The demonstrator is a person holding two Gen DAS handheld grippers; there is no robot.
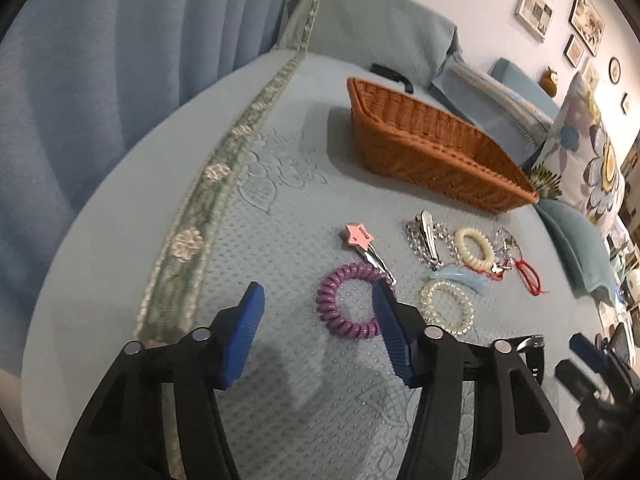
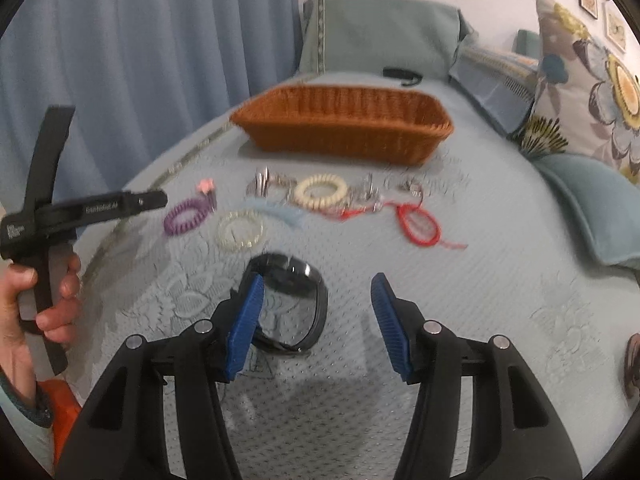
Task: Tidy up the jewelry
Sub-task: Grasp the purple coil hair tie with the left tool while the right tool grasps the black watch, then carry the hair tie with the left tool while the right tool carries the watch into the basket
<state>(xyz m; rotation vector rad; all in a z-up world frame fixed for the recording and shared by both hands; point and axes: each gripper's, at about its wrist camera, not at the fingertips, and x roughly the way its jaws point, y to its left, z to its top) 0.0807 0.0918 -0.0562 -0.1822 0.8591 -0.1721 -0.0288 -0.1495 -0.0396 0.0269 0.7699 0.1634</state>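
Jewelry lies on a light blue bedspread (image 1: pixel 280 216) in front of a brown wicker basket (image 1: pixel 424 148), which also shows in the right wrist view (image 2: pixel 344 124). My left gripper (image 1: pixel 318 300) is open and empty above the bed, its right finger over a purple coil band (image 1: pixel 344 300). Beyond lie a pink star clip (image 1: pixel 360 236), a silver clip on a chain (image 1: pixel 428 236), a cream coil band (image 1: pixel 474 248), a clear bead bracelet (image 1: pixel 448 308) and a red cord (image 1: pixel 530 276). My right gripper (image 2: pixel 318 292) is open and empty, its left finger over a black watch (image 2: pixel 292 304).
A flowered pillow (image 2: pixel 592 80) and a blue cushion (image 2: pixel 596 208) lie at the right. Blue curtains (image 1: pixel 120 60) hang at the left. A small black object (image 2: pixel 402 73) lies behind the basket. The person's hand holds the left gripper's handle (image 2: pixel 44 216).
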